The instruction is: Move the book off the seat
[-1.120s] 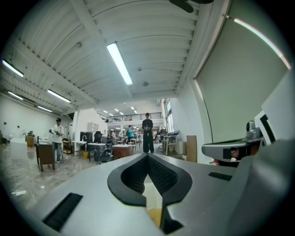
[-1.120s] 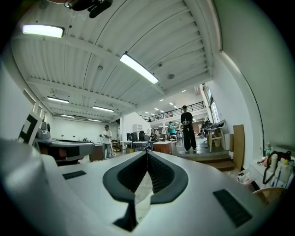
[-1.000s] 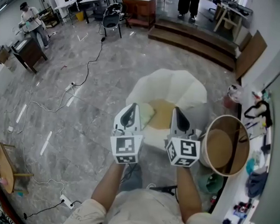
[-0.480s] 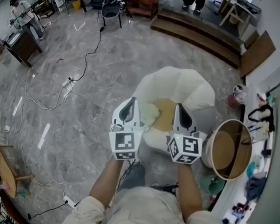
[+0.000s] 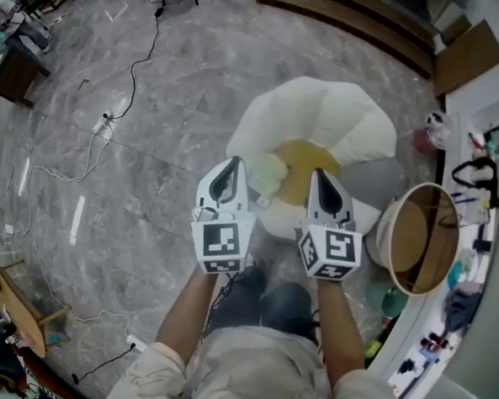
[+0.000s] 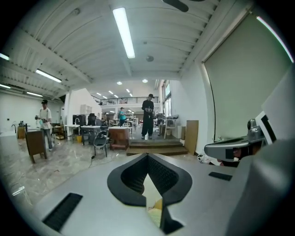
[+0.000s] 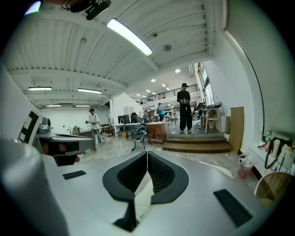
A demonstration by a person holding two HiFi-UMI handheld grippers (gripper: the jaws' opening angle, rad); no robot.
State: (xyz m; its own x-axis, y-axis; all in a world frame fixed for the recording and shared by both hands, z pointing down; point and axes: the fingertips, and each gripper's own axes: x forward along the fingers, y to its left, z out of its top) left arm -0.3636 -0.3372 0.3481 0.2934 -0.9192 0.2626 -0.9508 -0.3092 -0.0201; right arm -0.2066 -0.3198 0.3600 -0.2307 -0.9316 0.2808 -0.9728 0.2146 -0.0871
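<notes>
A white shell-shaped armchair (image 5: 322, 114) with a yellow seat cushion (image 5: 306, 168) stands just ahead of me in the head view. A pale book (image 5: 267, 175) lies on the left of the seat. My left gripper (image 5: 233, 163) is shut and empty, its tip just left of the book and above the seat's front edge. My right gripper (image 5: 317, 173) is also shut and empty, over the front of the cushion. In the gripper views both the left gripper (image 6: 147, 156) and the right gripper (image 7: 146, 154) point level into the hall, jaws together.
A round wooden side table (image 5: 416, 238) stands right of the chair. A cluttered counter (image 5: 472, 208) runs along the right wall. Cables (image 5: 111, 127) trail over the grey floor at the left. Wooden steps (image 5: 345, 10) lie beyond the chair, where a person (image 6: 148, 115) stands.
The head view has tilted further down and come closer to the chair. Both grippers stay shut and side by side, now over the seat's front edge.
</notes>
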